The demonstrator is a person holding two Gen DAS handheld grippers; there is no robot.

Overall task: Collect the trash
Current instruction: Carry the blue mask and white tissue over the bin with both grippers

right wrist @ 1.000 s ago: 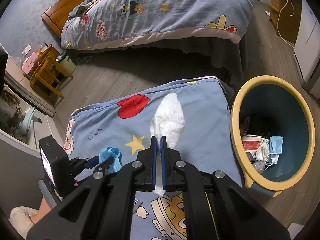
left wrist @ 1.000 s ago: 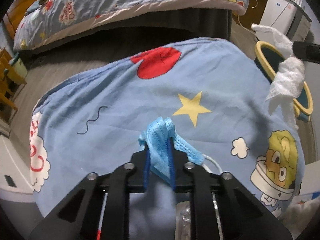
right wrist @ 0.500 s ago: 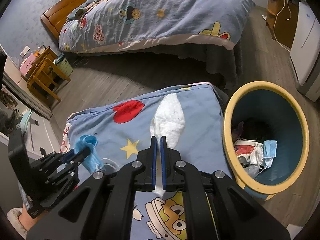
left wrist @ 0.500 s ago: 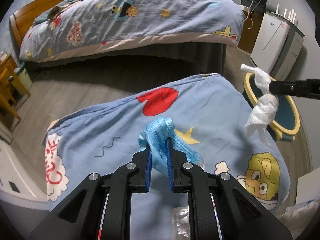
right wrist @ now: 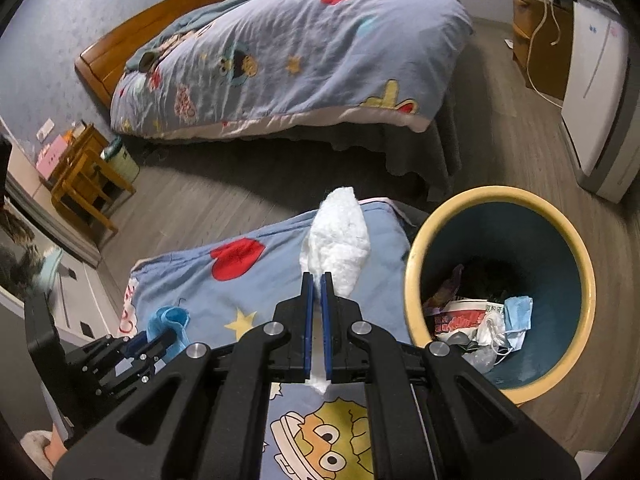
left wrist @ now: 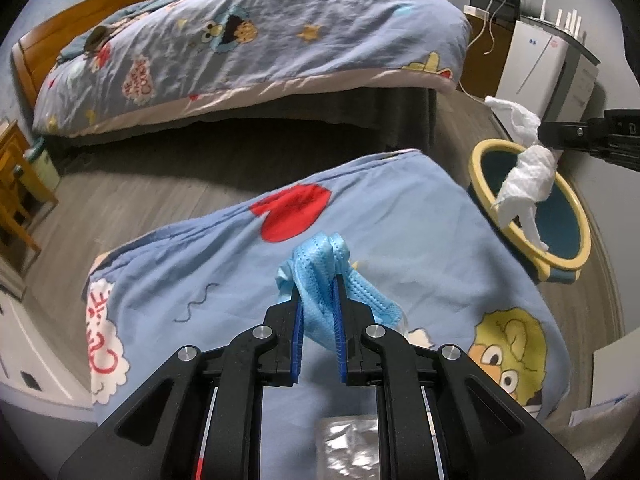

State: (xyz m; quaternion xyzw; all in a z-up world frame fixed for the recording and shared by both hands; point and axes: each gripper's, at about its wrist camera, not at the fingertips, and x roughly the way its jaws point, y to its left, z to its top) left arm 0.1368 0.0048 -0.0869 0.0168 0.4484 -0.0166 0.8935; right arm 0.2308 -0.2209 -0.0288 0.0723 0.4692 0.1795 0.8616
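Both pieces are lifted off the bedspread (left wrist: 400, 240) — the carry step. The left gripper (left wrist: 318, 280) clamps a blue face mask (left wrist: 320, 280); the right gripper (right wrist: 317, 280) pinches a white tissue (right wrist: 340, 240) near the bedspread's right edge. Next — swing each over the yellow-rimmed bin (right wrist: 416, 264) and release.
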